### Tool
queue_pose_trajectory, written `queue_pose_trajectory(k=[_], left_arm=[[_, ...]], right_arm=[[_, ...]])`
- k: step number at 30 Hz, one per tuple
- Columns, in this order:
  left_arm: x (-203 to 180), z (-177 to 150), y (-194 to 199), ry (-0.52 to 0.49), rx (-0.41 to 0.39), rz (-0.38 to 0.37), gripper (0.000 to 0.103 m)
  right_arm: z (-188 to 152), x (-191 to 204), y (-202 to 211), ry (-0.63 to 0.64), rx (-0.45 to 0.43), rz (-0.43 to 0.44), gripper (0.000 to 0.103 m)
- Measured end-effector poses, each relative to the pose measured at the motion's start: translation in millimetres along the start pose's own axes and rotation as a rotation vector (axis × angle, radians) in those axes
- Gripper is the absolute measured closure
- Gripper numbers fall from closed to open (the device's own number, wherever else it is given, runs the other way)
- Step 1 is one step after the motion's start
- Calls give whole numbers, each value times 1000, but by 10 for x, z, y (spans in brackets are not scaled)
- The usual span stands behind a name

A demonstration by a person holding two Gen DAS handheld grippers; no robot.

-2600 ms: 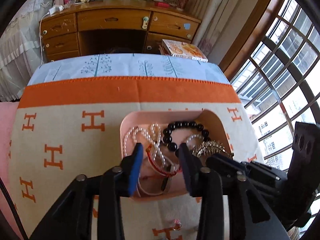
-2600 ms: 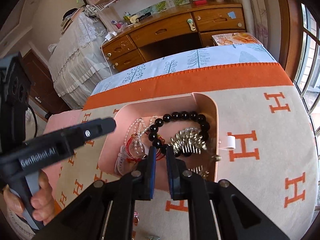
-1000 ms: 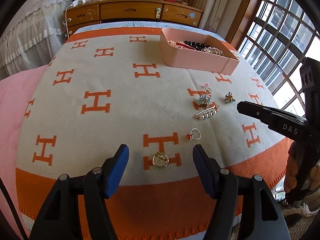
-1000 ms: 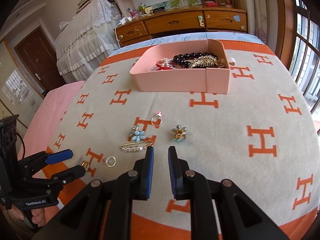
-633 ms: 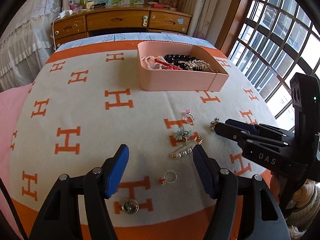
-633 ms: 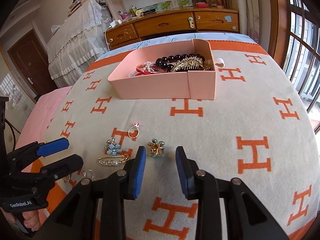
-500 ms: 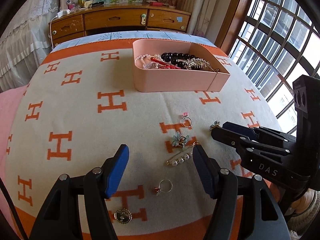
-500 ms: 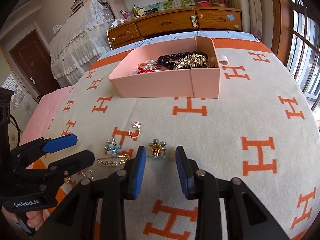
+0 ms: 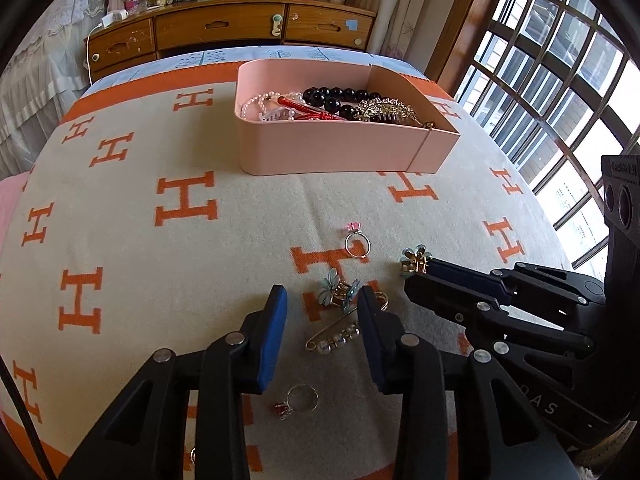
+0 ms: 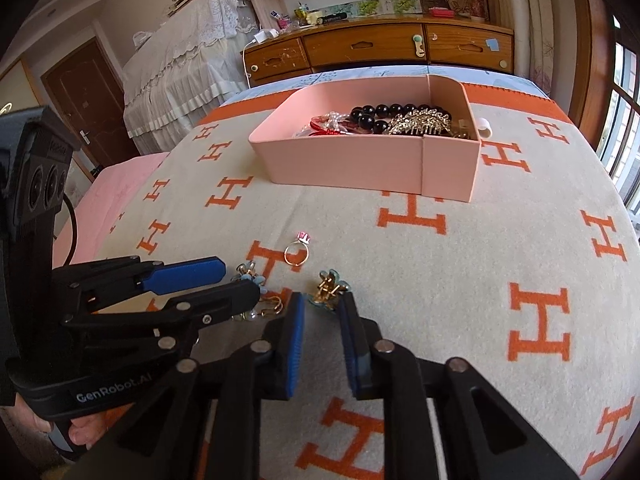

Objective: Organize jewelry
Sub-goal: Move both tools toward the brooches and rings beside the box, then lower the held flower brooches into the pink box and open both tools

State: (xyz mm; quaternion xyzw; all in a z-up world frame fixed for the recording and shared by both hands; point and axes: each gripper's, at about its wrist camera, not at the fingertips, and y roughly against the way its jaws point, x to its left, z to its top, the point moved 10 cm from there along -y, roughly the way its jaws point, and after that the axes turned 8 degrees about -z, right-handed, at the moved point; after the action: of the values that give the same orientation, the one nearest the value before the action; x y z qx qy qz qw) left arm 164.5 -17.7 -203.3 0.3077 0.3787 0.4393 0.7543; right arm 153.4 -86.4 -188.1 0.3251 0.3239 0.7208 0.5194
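Left gripper point(image 9: 322, 316): fingers are standing apart over the blanket; the blue flower clip point(image 9: 335, 291) is lying just ahead between the tips, and the far petals are being partly cut off by the right-hand finger; whether the pads are touching it cannot be told.
Right gripper point(image 10: 322, 312): fingers are standing apart, flanking the gold-and-teal flower clip point(image 10: 328, 285); the near half of that clip is sinking behind the finger tips, so contact cannot be judged.
Pearl safety pin point(image 9: 334, 334): lying diagonally between the left gripper's fingers; its loop end is disappearing behind the right-hand finger; in the right wrist view only a curl of wire and one pearl are showing below the left gripper.
Red-stone ring point(image 9: 298, 400): lying low between the left gripper's arms; the stone is small and blurred.
Pink-stone ring point(image 9: 356, 242): lying in the open on an orange H, apart from both grippers.
Pink tray point(image 9: 328, 148): sitting at the far side of the blanket; its near wall is hiding the lower part of the contents; a black bead bracelet point(image 9: 336, 96), a silver comb point(image 9: 386, 110), a pearl strand point(image 9: 258, 100) and a red cord piece point(image 9: 306, 106) are showing above the wall.
Blanket point(image 9: 160, 272): cream with orange H marks, covering the surface; what lies under it cannot be told.
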Motion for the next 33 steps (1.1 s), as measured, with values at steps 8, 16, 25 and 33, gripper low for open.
queue_pose_trajectory(k=[8,16,25,33], left_arm=[[-56,1,-20,-14,6,-21,88],[-43,102,149,12,-37,-26,89],[-42,827,715,4,-160,-42,89],[62,1550,784,-24,-211,-5,89]], right_arm=[[-9,-31,74,-16,-9,3,89],[185,-128,314,-45,-76,11,90],[792,-290,605,-104,-174,34,90],[1492,-404,755,-109,-263,10,90]])
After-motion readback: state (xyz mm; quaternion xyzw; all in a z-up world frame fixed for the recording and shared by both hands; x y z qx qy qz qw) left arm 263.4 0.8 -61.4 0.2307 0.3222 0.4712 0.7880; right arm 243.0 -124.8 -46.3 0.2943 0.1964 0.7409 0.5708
